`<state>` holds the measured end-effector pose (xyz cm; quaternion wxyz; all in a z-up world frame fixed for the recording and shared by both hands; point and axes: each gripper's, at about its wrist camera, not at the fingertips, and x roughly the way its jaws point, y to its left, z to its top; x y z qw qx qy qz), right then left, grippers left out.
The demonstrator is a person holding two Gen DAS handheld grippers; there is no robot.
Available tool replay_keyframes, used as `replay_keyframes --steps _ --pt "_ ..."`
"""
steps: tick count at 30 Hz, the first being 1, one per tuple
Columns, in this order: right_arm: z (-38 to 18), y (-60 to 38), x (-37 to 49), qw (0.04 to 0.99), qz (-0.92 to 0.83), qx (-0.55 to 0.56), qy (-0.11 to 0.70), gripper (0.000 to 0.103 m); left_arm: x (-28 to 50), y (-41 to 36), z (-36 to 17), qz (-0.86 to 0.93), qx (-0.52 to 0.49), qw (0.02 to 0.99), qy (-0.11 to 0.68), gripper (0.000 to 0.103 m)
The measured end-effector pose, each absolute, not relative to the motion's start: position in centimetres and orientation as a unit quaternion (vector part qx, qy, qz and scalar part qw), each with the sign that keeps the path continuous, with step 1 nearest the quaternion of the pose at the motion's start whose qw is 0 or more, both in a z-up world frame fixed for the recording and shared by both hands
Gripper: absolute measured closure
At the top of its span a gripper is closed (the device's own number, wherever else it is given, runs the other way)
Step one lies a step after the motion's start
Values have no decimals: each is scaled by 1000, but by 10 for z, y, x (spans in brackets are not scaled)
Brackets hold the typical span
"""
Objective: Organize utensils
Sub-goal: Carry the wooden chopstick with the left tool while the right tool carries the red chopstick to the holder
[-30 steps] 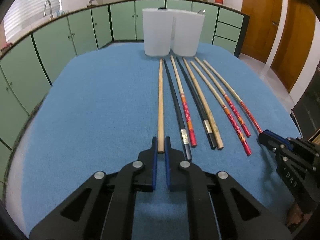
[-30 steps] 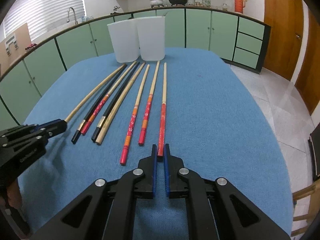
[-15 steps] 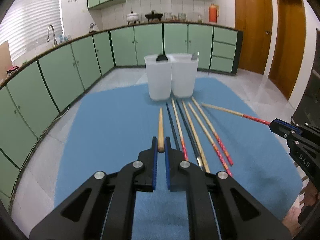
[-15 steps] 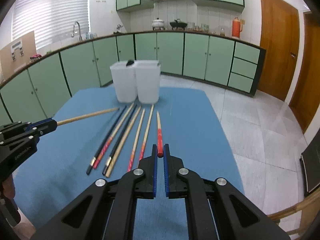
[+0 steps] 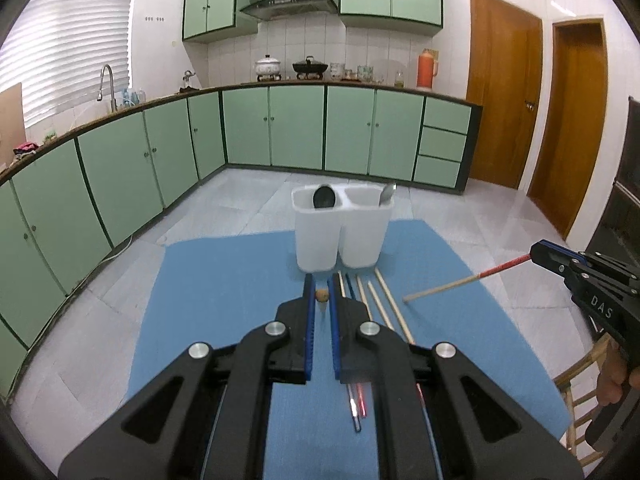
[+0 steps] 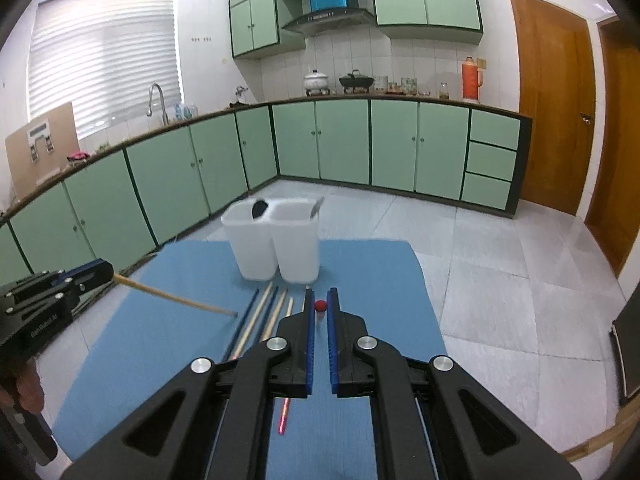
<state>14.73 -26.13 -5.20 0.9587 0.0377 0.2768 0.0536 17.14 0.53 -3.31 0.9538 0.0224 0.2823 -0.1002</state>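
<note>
My left gripper [image 5: 321,295] is shut on a plain wooden chopstick [image 5: 321,295], seen end-on between the fingers; from the right wrist view it [image 6: 172,298] slants down toward the blue mat. My right gripper [image 6: 320,306] is shut on a red-handled chopstick [image 6: 320,306], which shows from the left wrist view [image 5: 448,286] tilted over the mat. Several chopsticks [image 5: 376,300] still lie on the mat. A white two-compartment holder [image 5: 340,232] stands at the mat's far edge, with a black spoon [image 5: 324,198] in the left cup and a metal utensil [image 5: 386,194] in the right.
The blue mat [image 5: 224,280] covers the table. Green cabinets [image 5: 296,128] and a tiled floor lie beyond. A wooden chair [image 5: 580,400] stands at the right. The holder also shows in the right wrist view [image 6: 276,244].
Both grippers lifted their chopsticks off the mat and rose high above the table, tilting the sticks. The rest of the chopsticks stayed in place.
</note>
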Motion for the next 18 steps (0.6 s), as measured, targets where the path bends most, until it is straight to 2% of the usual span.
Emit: replay_keyframes --steps 18 --pt "-22 -257 179 960 83 25 267 98 204 10 -6 -117 -1 954 275 97"
